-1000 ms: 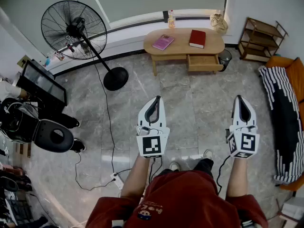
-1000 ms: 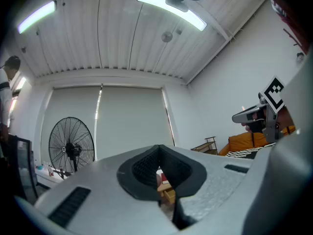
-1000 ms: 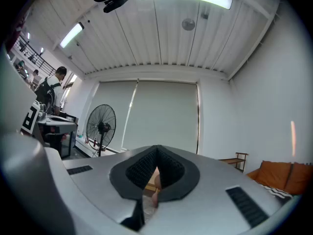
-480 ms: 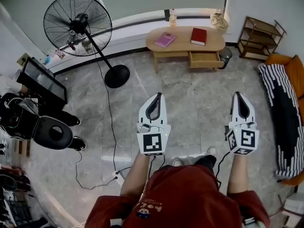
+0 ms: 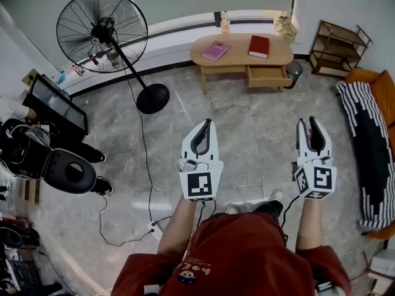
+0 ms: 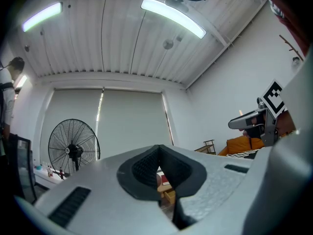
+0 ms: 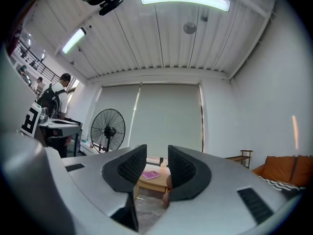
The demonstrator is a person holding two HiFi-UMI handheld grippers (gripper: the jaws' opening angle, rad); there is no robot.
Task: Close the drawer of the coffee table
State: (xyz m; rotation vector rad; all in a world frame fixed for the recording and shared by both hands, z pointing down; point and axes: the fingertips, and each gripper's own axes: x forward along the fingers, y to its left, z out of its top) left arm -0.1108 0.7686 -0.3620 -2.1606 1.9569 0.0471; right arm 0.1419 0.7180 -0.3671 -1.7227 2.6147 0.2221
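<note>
Jaws of the right tool (image 5: 307, 121) have just opened, empty; the left tool (image 5: 207, 121) is closed. The drawer (image 5: 266, 76) hangs open under the worktop (image 5: 237, 54), far off at eleven o'clock from the right tool.

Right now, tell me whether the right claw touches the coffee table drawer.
Apart. Head view shows bare floor between the right claw and the drawer.

place: living-room mock-up | evidence: low counter (image 5: 237, 50) with books (image 5: 258, 46), orange sofa (image 5: 370, 80), pedestal fan (image 5: 102, 32), monitor (image 5: 55, 106), marble floor (image 5: 247, 134)
</note>
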